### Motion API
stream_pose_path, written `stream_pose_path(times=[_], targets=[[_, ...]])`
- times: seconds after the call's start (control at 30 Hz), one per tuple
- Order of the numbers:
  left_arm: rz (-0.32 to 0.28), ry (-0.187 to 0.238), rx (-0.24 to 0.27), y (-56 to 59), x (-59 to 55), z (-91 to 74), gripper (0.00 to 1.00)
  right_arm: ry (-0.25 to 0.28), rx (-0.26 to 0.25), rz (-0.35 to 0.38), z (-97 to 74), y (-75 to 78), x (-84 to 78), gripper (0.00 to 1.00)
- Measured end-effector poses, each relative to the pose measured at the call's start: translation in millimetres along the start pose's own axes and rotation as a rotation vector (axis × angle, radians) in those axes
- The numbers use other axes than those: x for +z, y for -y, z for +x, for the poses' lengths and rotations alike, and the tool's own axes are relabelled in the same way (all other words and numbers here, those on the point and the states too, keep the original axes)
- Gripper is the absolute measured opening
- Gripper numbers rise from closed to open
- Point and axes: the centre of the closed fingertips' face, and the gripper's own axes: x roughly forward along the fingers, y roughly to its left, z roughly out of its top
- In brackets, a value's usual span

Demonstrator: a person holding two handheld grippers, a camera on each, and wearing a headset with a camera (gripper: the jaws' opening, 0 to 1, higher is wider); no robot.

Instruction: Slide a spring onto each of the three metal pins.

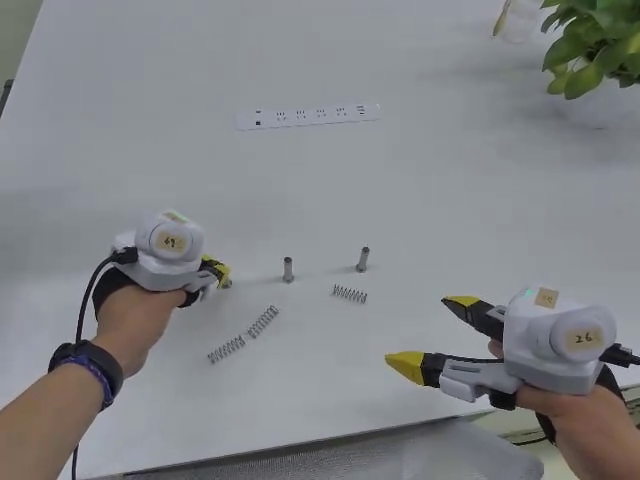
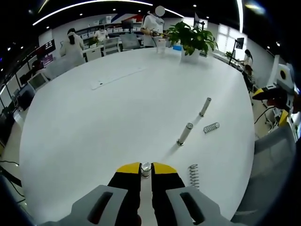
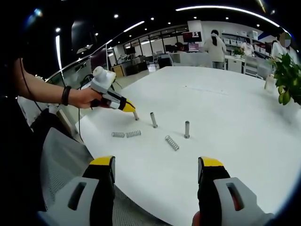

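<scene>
Three short metal pins stand on the white table (image 1: 420, 190). Two are free: the middle pin (image 1: 288, 269) (image 2: 185, 134) (image 3: 153, 119) and the right pin (image 1: 363, 259) (image 2: 205, 107) (image 3: 186, 129). My left gripper (image 1: 218, 274) (image 2: 146, 170) (image 3: 127, 108) is shut on the top of the leftmost pin (image 2: 146, 167) (image 3: 136, 115). Three springs lie flat: one (image 1: 350, 293) (image 2: 211, 127) (image 3: 172, 142) near the right pin, two (image 1: 263, 321) (image 1: 227, 348) (image 3: 133, 133) in front of the left gripper. My right gripper (image 1: 432, 334) (image 3: 156, 165) hovers open and empty at the near right.
A white power strip (image 1: 308, 116) (image 2: 101, 84) lies further back on the table. A potted plant (image 1: 590, 45) (image 2: 190, 40) stands at the far right corner. The table's front edge (image 1: 330, 440) runs just below the right gripper. People stand at desks beyond the table.
</scene>
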Motion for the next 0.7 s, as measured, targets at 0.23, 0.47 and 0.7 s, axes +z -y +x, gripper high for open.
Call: stream_pose_path(times=[0.23,0.47,0.7], targets=[[0.0,-0.006,0.007,-0.9,-1.1,-0.6,0.0,-0.002,0.0,-0.001,0.5,-0.2,-0.3,0.71],[-0.003,-0.014,0.008,0.6,-6.7,1.2,0.0,-0.002,0.001,0.0,0.9,-0.6,-0.5,0.71],[-0.018,-0.027,0.006,2.3,-13.5,3.0,0.03,-0.003,0.0,0.001,-0.1,1.0,-1.2,0.71]])
